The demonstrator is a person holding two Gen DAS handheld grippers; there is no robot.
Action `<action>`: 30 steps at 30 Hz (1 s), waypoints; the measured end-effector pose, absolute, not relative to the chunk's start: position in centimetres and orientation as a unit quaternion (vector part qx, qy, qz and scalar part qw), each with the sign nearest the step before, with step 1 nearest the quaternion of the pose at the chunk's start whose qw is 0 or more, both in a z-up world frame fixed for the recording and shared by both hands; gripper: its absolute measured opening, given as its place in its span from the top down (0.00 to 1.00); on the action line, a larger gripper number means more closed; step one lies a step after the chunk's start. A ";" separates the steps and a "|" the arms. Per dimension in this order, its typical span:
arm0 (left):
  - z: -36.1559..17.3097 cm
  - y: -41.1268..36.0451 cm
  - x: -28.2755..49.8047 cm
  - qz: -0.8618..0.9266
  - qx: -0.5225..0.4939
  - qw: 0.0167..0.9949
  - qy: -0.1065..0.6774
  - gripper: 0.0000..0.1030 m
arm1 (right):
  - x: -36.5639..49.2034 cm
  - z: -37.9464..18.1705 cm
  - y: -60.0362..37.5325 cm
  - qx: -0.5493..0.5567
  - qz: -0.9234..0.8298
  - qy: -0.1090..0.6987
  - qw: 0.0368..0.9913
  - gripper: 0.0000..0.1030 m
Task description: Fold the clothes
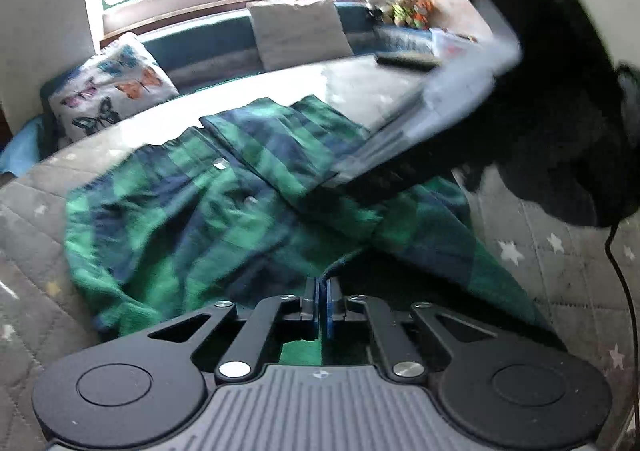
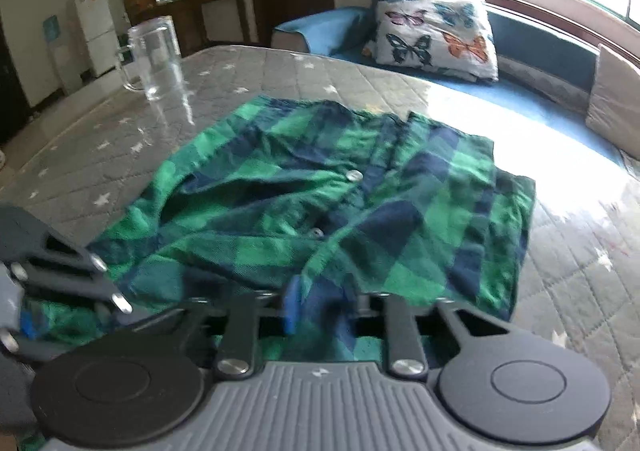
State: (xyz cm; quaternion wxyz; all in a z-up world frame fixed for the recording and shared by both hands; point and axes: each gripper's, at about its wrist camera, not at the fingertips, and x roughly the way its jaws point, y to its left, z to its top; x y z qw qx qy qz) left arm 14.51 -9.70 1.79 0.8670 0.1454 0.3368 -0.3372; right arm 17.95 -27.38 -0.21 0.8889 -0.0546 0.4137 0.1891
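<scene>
**Both grippers clamped on 1 plaid shirt**

The left gripper (image 1: 322, 301) has its jaws pressed together on a fold of the green-and-navy checked woven shirt (image 1: 192, 211). The right gripper (image 2: 320, 309) pinches a bunched hem of the same shirt (image 2: 320, 203); no earlier picture is given. The shirt lies crumpled on the grey quilted star-print table cover (image 2: 200, 71). Count: 1 shirt, 2 visible buttons, 1 clear glass mug (image 2: 154, 57), 1 butterfly-print cushion (image 2: 436, 37).

Soft woven plaid shirt (image 2: 320, 187), quilted matt table cover (image 2: 240, 71) (glossy where sunlit), clear glass mug (image 2: 154, 57), matt black plastic gripper (image 1: 322, 303)
</scene>
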 end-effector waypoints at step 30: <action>2.8 18.3 12.6 0.105 -0.003 0.940 0.324 0.98 | 15.9 0.1 -30.4 -0.067 0.109 0.410 0.903 0.81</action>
